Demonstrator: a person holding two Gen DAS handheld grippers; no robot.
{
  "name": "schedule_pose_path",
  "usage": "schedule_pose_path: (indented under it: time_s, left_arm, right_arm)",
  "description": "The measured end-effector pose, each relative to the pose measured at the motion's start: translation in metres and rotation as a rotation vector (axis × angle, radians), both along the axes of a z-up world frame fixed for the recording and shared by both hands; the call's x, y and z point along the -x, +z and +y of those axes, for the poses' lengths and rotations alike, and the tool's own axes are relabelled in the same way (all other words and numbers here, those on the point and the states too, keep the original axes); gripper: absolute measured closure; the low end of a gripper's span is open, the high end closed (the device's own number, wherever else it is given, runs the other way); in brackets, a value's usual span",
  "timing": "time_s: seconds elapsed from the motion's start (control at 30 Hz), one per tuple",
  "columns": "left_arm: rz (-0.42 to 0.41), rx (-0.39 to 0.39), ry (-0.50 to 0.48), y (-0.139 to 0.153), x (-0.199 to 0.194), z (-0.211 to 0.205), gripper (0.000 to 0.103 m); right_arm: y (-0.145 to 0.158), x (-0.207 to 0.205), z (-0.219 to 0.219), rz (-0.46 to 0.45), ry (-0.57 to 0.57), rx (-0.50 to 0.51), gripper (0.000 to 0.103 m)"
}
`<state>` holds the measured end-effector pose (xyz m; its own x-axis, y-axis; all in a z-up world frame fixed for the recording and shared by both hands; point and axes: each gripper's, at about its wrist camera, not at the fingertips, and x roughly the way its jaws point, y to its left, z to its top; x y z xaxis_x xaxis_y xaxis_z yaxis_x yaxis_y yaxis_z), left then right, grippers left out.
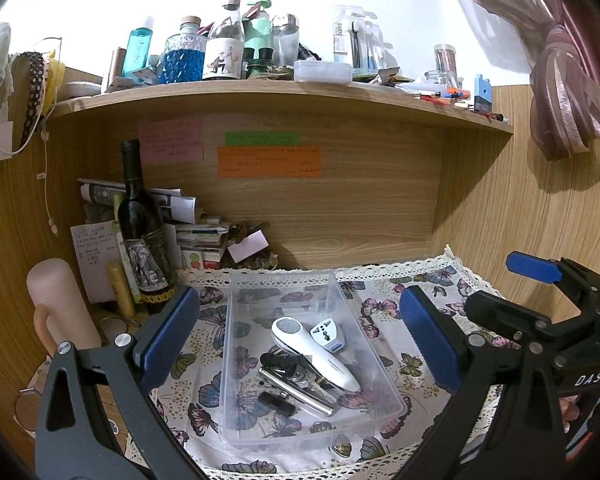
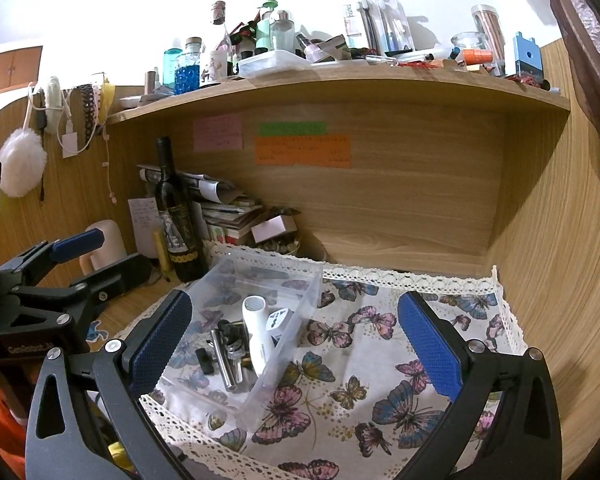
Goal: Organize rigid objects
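A clear plastic bin [image 1: 236,360] [image 2: 296,336] sits on a butterfly-print cloth [image 1: 380,312] [image 2: 380,360]. Inside lie a white handheld device [image 1: 312,352] [image 2: 258,332], a white plug adapter [image 1: 329,334] [image 2: 278,320], a metal tool [image 1: 300,388] [image 2: 226,360] and a small black piece [image 1: 276,402] [image 2: 205,360]. My left gripper [image 1: 300,336] hovers open just before the bin, nothing between its blue pads [image 1: 168,328]. My right gripper [image 2: 296,344] is open too, over the bin's right wall and the bare cloth. The other gripper shows at the right edge [image 1: 540,320] and at the left [image 2: 60,280].
A dark wine bottle [image 1: 144,232] [image 2: 178,212] stands left of the bin beside stacked papers [image 1: 188,224] and a pink cylinder [image 1: 56,300]. A crowded wooden shelf [image 1: 280,96] [image 2: 340,80] overhangs. Wood panels close the back and right. Bare cloth lies right of the bin.
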<state>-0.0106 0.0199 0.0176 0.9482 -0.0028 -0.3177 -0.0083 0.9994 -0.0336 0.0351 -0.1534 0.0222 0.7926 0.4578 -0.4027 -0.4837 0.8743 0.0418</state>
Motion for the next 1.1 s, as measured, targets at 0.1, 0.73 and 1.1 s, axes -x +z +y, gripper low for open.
schedule_pose_path:
  time_s: [0.1,0.73,1.1]
  left_arm:
    - [0.009,-0.002,-0.001,-0.0011,-0.0018,-0.0002,0.001]
    - [0.013,0.002,-0.009,-0.0026,-0.0037,-0.0025,0.001]
    - [0.009,0.000,-0.008,-0.0018,-0.0035,-0.0035,0.001]
  right_arm:
    - [0.0002,0.0007,0.0008,-0.003,-0.002,0.002,0.000]
    - [-0.0034,-0.0017,0.0002,0.013,-0.007,-0.003,0.000]
    - [-0.0022,-0.0007,0.0008,0.007,-0.013,-0.007,0.000]
